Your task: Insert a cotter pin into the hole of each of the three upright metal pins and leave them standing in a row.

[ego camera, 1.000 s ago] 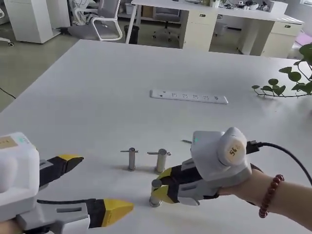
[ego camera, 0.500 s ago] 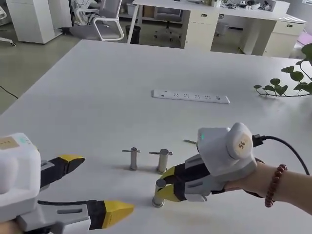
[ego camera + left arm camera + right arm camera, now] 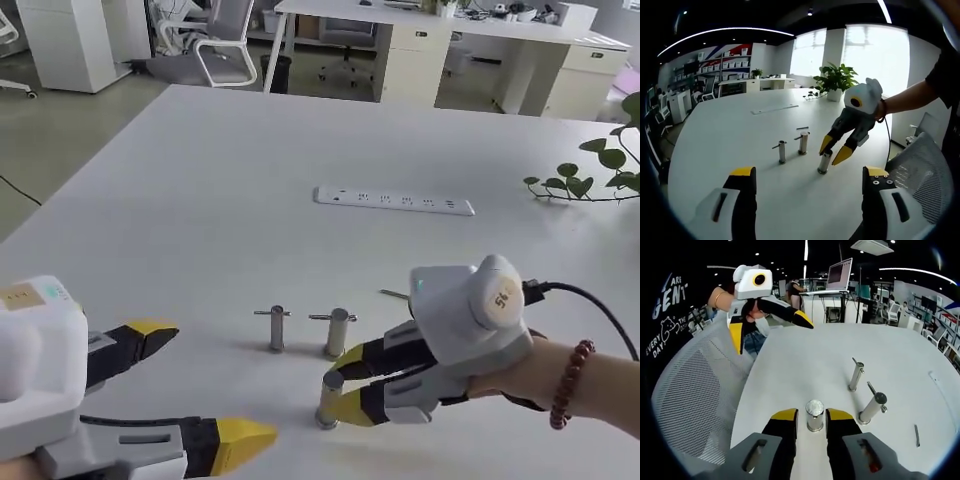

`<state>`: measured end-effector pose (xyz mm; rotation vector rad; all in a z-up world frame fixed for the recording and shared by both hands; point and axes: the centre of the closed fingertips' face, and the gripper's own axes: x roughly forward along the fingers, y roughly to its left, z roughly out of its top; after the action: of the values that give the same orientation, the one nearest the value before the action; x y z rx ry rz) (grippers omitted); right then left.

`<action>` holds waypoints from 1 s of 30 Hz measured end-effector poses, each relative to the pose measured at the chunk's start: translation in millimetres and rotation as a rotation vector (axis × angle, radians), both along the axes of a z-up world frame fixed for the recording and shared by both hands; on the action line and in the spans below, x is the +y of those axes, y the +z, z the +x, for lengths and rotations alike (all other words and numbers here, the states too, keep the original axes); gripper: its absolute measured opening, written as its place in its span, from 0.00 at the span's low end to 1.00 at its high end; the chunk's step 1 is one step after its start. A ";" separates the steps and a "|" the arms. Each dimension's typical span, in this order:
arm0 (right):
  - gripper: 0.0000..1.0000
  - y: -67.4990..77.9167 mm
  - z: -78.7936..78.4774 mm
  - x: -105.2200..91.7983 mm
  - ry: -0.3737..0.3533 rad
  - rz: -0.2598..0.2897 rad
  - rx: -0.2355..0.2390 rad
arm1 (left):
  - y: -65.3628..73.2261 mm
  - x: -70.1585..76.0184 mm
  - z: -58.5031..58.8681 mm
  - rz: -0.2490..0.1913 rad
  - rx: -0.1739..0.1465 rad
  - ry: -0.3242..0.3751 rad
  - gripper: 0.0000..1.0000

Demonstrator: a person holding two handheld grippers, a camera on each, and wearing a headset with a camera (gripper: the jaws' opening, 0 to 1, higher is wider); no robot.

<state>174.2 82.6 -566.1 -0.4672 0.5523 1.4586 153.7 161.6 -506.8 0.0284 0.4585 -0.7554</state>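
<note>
Two upright grey metal pins (image 3: 277,330) are cottered; the third pin (image 3: 814,416), narrowly flanked by the right gripper (image 3: 340,394), is left bare. Whether it is gripped cannot be told. The left gripper (image 3: 809,172) is spread wide.

Open table (image 3: 200,180) — two pins (image 3: 337,332) crowd right claw (image 3: 338,394)

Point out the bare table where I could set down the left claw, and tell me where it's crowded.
Free: the wide stretch between the power strip and the two pinned metal pins, and the table left of those pins. Crowded: around the right claw, which brackets the third pin, with a loose cotter pin lying just beyond it.
</note>
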 end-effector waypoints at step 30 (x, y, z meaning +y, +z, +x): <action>0.33 7.2 69.2 -74.0 -0.274 -0.064 0.073 | 3.5 -5.0 2.9 -0.004 -0.008 -0.006 0.92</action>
<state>243.3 8.6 -558.9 -0.3727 0.6949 1.2016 156.7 156.6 -503.3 0.0293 0.4496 -0.7623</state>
